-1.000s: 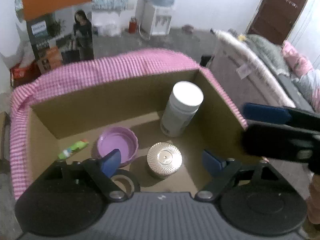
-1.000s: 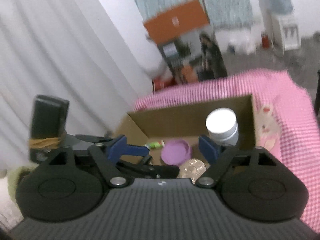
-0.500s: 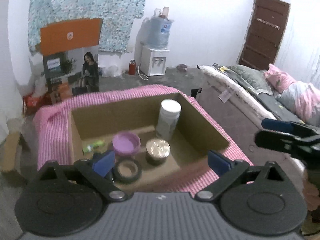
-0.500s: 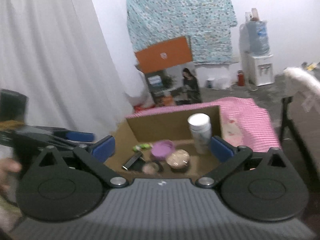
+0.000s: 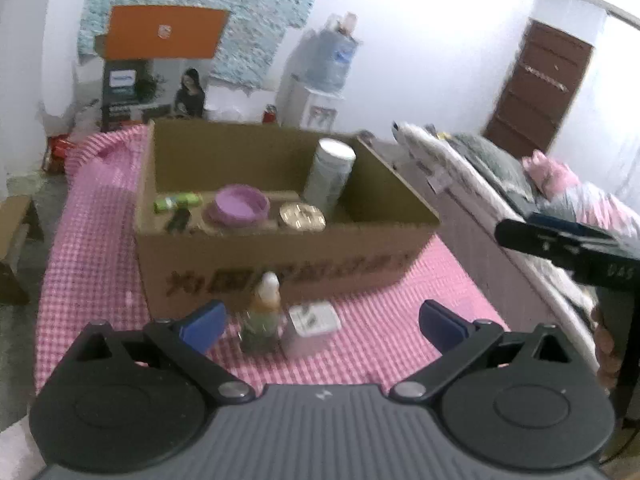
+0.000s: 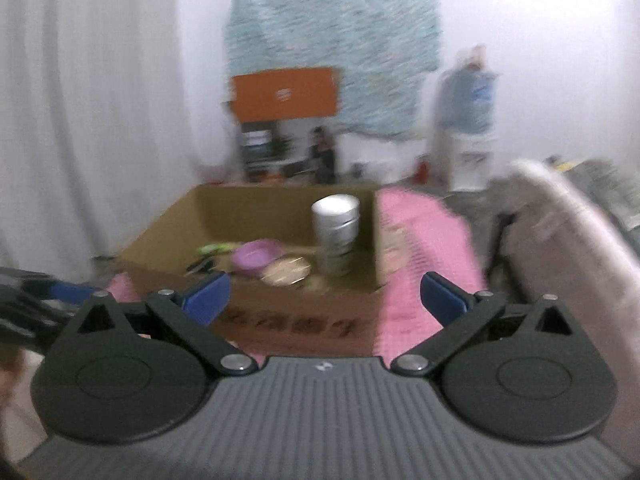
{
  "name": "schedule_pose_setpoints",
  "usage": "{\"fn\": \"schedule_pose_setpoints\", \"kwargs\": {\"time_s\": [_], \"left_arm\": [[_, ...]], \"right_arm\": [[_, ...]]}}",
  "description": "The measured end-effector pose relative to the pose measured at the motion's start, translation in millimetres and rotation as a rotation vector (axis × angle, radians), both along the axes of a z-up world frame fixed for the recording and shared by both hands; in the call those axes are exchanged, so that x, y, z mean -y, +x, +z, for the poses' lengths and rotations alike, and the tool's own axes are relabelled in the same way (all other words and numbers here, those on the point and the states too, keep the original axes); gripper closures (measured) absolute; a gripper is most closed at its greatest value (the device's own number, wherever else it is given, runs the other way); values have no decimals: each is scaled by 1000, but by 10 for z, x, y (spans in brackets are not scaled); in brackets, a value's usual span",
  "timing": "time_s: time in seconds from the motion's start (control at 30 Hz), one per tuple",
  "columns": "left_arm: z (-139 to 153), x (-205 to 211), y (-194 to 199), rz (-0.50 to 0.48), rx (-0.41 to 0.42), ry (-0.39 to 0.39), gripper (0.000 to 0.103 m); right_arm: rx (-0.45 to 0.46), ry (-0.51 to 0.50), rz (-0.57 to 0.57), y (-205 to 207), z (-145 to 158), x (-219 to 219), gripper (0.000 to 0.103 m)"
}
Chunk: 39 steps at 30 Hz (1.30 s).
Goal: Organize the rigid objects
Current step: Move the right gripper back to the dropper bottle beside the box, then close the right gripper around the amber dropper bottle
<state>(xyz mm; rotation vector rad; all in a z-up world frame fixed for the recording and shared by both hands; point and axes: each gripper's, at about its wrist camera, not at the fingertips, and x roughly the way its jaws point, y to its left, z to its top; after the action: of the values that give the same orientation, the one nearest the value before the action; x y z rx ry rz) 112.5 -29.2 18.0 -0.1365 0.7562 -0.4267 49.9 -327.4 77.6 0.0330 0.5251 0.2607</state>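
The left gripper [image 5: 320, 322] is spread wide with nothing between its blue pads, held above the pink checked cloth [image 5: 92, 240] on the near side of the box [image 5: 280, 260]. Just beyond its fingers, on the cloth and against the box's front wall, stand a small bottle [image 5: 262, 312] with a pale cap and, touching or nearly touching its right side, a white square tub [image 5: 314, 320]; both are blurred, so their labels cannot be read. The print on the box front is also smeared.

Inside the box, a tall white jar [image 5: 330, 178] stands upright at the back right. A purple bowl [image 5: 240, 208] sits near the middle, a gold lid [image 5: 302, 216] just to its right, and a green tube [image 5: 176, 202] lies at the left. A dark item [image 5: 178, 220] below the tube is half hidden by the front wall (what it is I cannot tell).

The right gripper [image 6: 324, 298] is likewise wide open and empty, pulled back from the box with its view badly motion-blurred. In the left view it shows only as a dark arm cut off at the right edge.
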Motion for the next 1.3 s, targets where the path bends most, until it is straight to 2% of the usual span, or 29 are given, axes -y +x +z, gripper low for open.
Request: {"fn": "schedule_pose_setpoints", "kwargs": {"time_s": [0.1,0.2,0.27,0.37,0.47,0.53,0.63,0.77,0.9,1.0,1.13,1.3], "left_arm": [[-138,46,-26,-23,-26,28,0],[-269,49,-66,-22,-31,16,0],[-338,91,-97,-26,-10,38,0],[-432,230,-171,-64,54,124,0],[-525,368,-225,-101,115,228,0],[-585,451,-242,-109,145,290,0],[-594,471,-242,-84,190,343,0],[-547,308,-208,-15,222,315,2],[-493,65,-148,48,215,241,10],[-498,-31,-70,52,199,224,17],[-597,-70,58,12,148,216,28],[-749,-70,205,-29,100,191,44]], "right_arm": [[-61,92,51,25,-158,39,1],[-111,120,52,61,-327,-47,1],[-140,145,72,104,-447,-108,1],[-199,194,112,218,-615,-189,1],[-255,202,126,329,-763,-283,1],[-272,201,138,389,-815,-351,1],[-271,199,167,444,-808,-472,2],[-248,177,216,498,-731,-643,2],[-235,191,267,565,-666,-812,4],[-227,185,301,596,-606,-921,6],[-231,162,331,676,-598,-1101,15],[-248,118,341,770,-663,-1273,36]]}}
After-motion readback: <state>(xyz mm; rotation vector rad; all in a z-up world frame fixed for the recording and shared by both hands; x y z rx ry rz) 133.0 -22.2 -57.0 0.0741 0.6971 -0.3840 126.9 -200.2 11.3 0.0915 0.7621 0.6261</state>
